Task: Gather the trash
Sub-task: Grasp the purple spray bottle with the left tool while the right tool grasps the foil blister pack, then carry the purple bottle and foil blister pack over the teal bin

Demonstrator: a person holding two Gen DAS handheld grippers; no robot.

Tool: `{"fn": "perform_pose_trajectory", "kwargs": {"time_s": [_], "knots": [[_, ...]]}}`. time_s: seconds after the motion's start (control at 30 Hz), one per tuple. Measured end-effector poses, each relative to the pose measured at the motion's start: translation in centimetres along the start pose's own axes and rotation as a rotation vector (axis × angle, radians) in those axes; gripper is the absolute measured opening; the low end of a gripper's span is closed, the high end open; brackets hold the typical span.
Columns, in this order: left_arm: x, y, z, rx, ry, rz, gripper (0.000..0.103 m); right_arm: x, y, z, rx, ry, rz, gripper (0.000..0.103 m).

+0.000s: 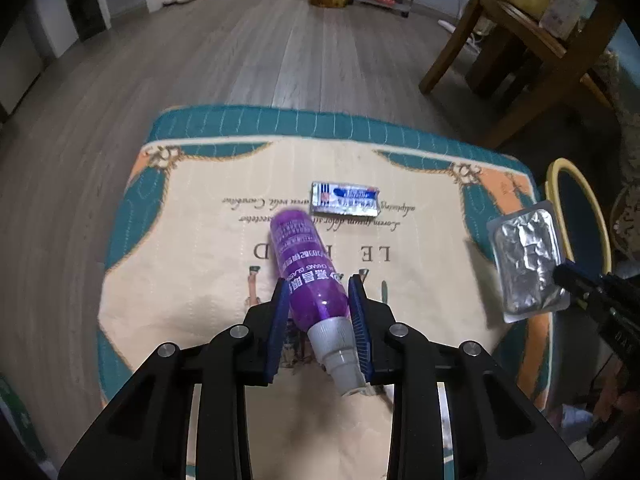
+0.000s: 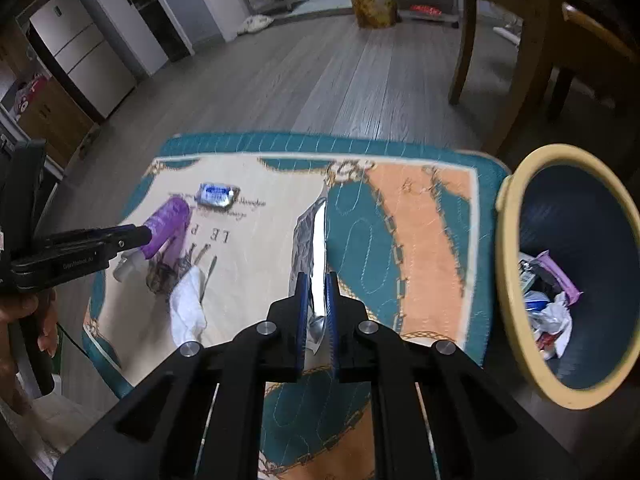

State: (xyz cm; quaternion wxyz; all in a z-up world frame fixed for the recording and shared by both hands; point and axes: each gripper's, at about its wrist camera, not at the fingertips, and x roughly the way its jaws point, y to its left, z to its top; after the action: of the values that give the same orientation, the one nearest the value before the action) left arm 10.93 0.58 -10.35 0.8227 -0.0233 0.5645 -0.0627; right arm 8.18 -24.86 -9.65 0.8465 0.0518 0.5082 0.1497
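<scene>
A purple spray bottle [image 1: 306,272] is clamped at its shoulder by the left gripper [image 1: 318,292], jaws partly closed on it, above the rug [image 1: 192,240], while a foil blister pack [image 2: 312,248] is pinched edge-on by the nearly shut right gripper [image 2: 316,292]. Both should be carried over the yellow-rimmed waste bin [image 2: 516,280] (already holding trash, just right of the rug) and released only once well inside its rim. A foil wrapper [image 1: 344,199] and a crumpled tissue [image 2: 186,308] remain to be collected from the rug.
</scene>
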Motion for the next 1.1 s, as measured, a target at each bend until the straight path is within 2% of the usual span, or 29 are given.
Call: {"fn": "perform_pose_trajectory", "kwargs": {"time_s": [0.17,0.37,0.47,0.6,0.77,0.93,1.1], "knots": [[-2.2,-0.6,1.0,-0.006,-0.055,-0.072,0.029,-2.7,-0.8,0.5,0.036,-0.054,0.003,0.008],[-2.7,-2.0,1.2,0.034,-0.075,-0.087,0.029,-5.5,-2.2,1.0,0.077,-0.114,0.003,0.008],[-3.7,-3.1,1.7,0.043,-0.111,-0.117,0.029,-7.2,-3.6,1.2,0.115,-0.154,-0.001,0.008],[-5.5,-5.6,2.5,0.090,-0.166,-0.153,0.029,-8.3,-5.3,1.2,0.146,-0.182,-0.023,0.008],[-6.3,-8.9,3.3,0.140,-0.199,-0.185,0.029,-8.9,-7.9,1.2,0.196,-0.199,-0.037,0.008],[-5.5,-12.8,3.7,0.184,-0.189,-0.217,0.029,-9.8,-11.0,0.7,0.246,-0.219,-0.056,0.008],[-4.3,-17.1,4.1,0.229,-0.173,-0.249,0.029,-11.1,-14.7,0.2,0.293,-0.237,-0.112,0.008]]}}
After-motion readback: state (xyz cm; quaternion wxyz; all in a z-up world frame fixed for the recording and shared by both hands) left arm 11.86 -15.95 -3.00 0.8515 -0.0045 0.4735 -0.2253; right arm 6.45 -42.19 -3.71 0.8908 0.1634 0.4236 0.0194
